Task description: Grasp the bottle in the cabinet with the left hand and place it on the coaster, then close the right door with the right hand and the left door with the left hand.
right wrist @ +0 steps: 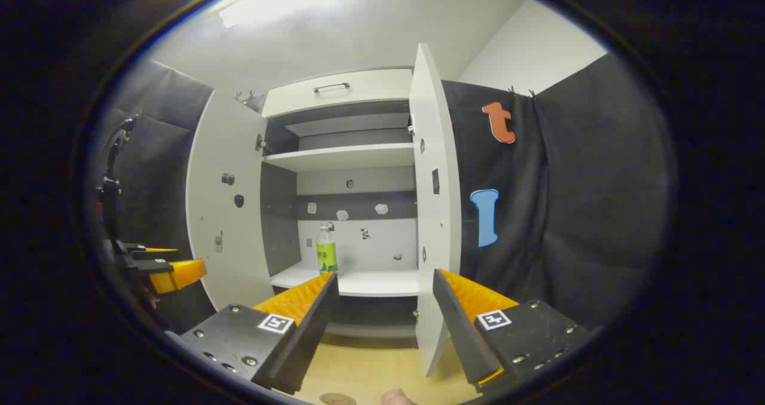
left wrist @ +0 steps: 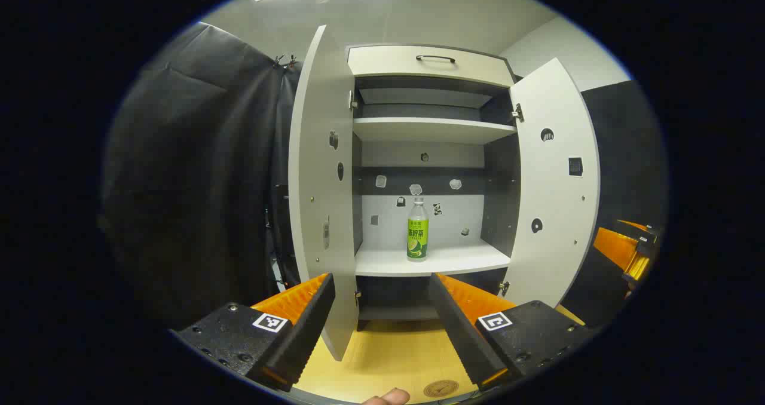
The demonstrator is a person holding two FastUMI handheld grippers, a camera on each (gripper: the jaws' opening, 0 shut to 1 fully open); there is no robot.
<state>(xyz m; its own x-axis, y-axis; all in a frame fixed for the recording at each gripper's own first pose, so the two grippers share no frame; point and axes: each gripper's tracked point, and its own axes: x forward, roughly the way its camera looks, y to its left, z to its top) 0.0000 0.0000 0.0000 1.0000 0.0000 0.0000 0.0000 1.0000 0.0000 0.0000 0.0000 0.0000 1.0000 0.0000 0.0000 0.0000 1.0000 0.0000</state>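
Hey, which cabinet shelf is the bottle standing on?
The lower shelf. The bottle stands upright on it, near the middle; the upper shelf above holds nothing that I can see.

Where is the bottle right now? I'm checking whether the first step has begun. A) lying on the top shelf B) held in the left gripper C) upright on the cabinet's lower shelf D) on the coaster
C: the bottle stands upright on the lower shelf, and the open left gripper is well short of it.
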